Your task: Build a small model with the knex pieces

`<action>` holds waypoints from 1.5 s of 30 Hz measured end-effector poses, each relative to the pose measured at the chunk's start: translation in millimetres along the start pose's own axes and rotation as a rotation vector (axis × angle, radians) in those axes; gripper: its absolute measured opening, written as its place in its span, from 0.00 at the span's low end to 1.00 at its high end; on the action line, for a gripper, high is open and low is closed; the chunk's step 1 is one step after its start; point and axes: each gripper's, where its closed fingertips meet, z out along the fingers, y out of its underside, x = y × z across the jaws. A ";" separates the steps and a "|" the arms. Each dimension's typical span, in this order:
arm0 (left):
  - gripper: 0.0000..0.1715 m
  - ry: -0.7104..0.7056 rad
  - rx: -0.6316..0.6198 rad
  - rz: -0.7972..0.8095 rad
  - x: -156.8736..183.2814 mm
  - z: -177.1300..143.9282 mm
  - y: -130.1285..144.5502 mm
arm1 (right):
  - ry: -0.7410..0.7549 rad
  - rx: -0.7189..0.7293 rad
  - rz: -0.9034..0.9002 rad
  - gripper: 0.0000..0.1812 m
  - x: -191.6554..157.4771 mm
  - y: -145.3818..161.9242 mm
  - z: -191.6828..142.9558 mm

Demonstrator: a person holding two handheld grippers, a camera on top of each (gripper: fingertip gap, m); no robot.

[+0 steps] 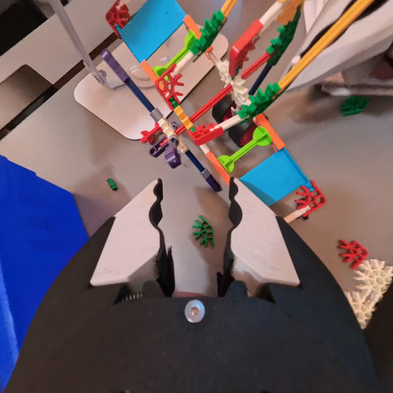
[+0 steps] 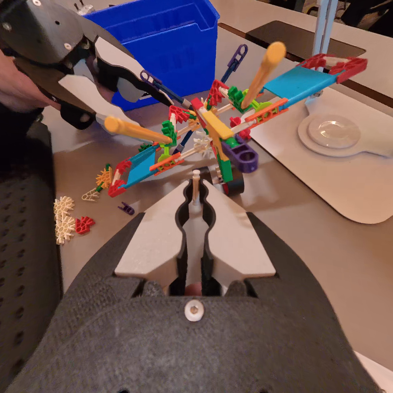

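A colourful construction-toy model [image 1: 212, 110] of rods, connectors, blue panels and black wheels stands ahead of my left gripper [image 1: 195, 184]. That gripper is open and empty, its tips on either side of the purple end of the model's dark blue rod [image 1: 210, 181], above a loose green connector [image 1: 204, 230]. In the right wrist view the model [image 2: 212, 127] is just beyond my right gripper [image 2: 196, 184], which is shut on a thin white rod [image 2: 196, 176] pointing at the model's black wheel [image 2: 236, 184]. The left gripper [image 2: 136, 89] shows at the upper left, beside the model.
A blue bin [image 2: 165, 42] stands behind the model, also at the left in the left wrist view [image 1: 32, 234]. A white stand base [image 2: 319, 180] holds a clear disc [image 2: 333, 133]. Loose white [image 2: 63, 219], red [image 2: 85, 225] and purple [image 2: 126, 209] pieces lie on the grey table. About 6 cm separates my left fingertips from the loose green connector [image 1: 204, 230].
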 end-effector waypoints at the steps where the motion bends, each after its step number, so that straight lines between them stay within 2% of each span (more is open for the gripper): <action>1: 0.34 0.020 0.020 -0.035 -0.3 1.3 -2.3 | 0.007 -0.010 -0.014 0.01 0.3 0.7 1.6; 5: 0.31 0.044 0.044 -0.057 -1.2 7.8 -6.6 | 0.016 -0.020 -0.056 0.01 5.7 1.1 -5.5; 8: 0.23 -0.013 0.034 -0.006 -14.6 15.4 -10.3 | -0.004 -0.028 -0.020 0.01 13.3 4.1 -14.0; 10: 0.13 -0.034 0.035 0.041 -22.6 21.1 -14.8 | 0.034 -0.058 -0.023 0.01 24.7 10.4 -17.3; 13: 0.16 -0.075 0.006 0.085 -39.0 34.0 -18.8 | 0.033 -0.076 -0.024 0.01 32.2 15.4 -23.0; 21: 0.16 -0.112 0.033 0.129 -62.0 64.4 -46.4 | 0.054 -0.045 0.014 0.01 48.6 1.3 -25.4; 27: 0.16 -0.257 0.065 0.198 -91.5 74.1 -67.2 | -0.064 -0.065 0.076 0.01 49.2 -3.3 -8.1; 32: 0.22 -0.287 -0.029 0.208 -95.5 62.8 -50.8 | -0.140 -0.067 0.050 0.01 42.7 -4.0 5.3; 37: 0.25 -0.266 -0.142 0.168 -77.4 20.8 -29.7 | -0.181 -0.066 0.037 0.01 42.3 -5.7 9.3; 40: 0.24 -0.220 -0.084 0.161 -48.8 -8.0 -39.4 | -0.240 -0.073 0.022 0.01 35.2 -7.1 11.4; 43: 0.19 -0.058 0.045 0.159 11.2 -30.1 -58.1 | -0.281 -0.094 0.022 0.01 30.8 -6.0 15.9; 45: 0.19 0.126 0.096 0.127 66.0 -27.6 -60.8 | -0.307 -0.123 0.033 0.01 28.2 -3.0 19.5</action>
